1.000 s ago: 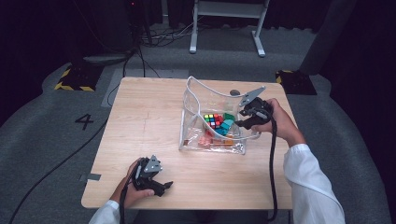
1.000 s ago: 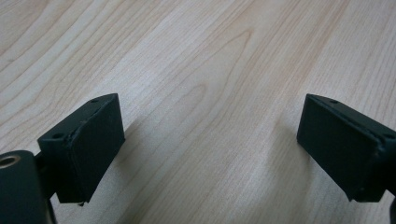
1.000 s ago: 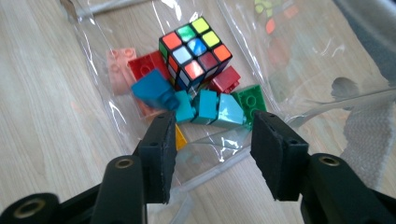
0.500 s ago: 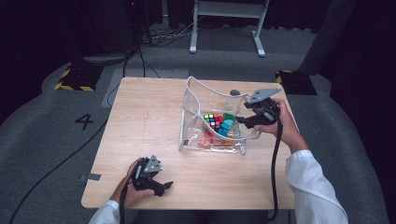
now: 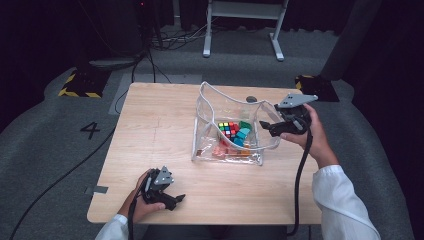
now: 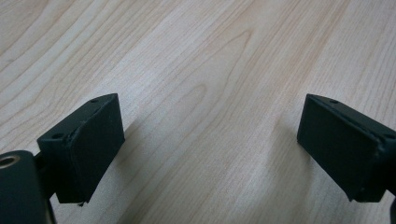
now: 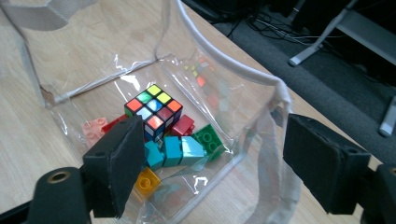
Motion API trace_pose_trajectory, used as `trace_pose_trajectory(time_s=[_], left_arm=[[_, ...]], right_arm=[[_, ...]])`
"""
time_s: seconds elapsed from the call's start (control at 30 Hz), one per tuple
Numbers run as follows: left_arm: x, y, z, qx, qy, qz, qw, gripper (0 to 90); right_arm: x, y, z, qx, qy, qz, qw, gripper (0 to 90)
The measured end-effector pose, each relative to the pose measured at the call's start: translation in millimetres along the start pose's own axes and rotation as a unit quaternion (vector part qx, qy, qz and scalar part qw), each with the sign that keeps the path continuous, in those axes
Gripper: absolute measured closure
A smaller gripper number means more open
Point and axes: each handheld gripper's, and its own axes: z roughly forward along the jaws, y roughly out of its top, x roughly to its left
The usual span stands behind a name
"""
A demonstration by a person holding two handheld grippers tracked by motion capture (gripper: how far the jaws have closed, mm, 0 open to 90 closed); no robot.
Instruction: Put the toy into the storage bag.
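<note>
A clear plastic bag (image 5: 207,107) with a white-trimmed rim (image 7: 224,60) stands open on the wooden table (image 5: 150,130). Inside lie a Rubik's cube (image 5: 228,129) (image 7: 154,109), teal bricks (image 5: 242,135) (image 7: 175,151), a green brick (image 7: 210,140), a red brick (image 7: 183,125) and an orange brick (image 7: 147,179). My right gripper (image 5: 265,126) (image 7: 215,154) hovers at the bag's right rim. Its jaws have just been opening and now stand wide, gripping nothing. My left gripper (image 5: 176,200) (image 6: 210,144) rests open on bare wood near the table's front edge.
A pink brick (image 7: 93,128) lies at the bag's far side. A small dark round mark (image 5: 251,99) sits on the table behind the bag. A white stand (image 5: 242,25) and cables are on the floor beyond the table.
My right gripper has drawn back to the right and slightly up from the bag's rim, and its jaws have spread apart, letting go of the rim. The left gripper has stayed put.
</note>
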Motion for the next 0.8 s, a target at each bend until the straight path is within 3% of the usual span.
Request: trace_pose_trajectory(time_s=[0.33,0.8], left_arm=[[0.0,0.0,0.0,0.0,0.0,0.0,1.0,7.5],[0.0,0.0,0.0,0.0,0.0,0.0,1.0,7.5]], right_arm=[[-2.1,-12.1,-17.2,-0.01,-0.017,0.022,0.9996,21.6],[3.5,-31.0,-44.2,-0.038,-0.024,0.028,0.9986,22.0]])
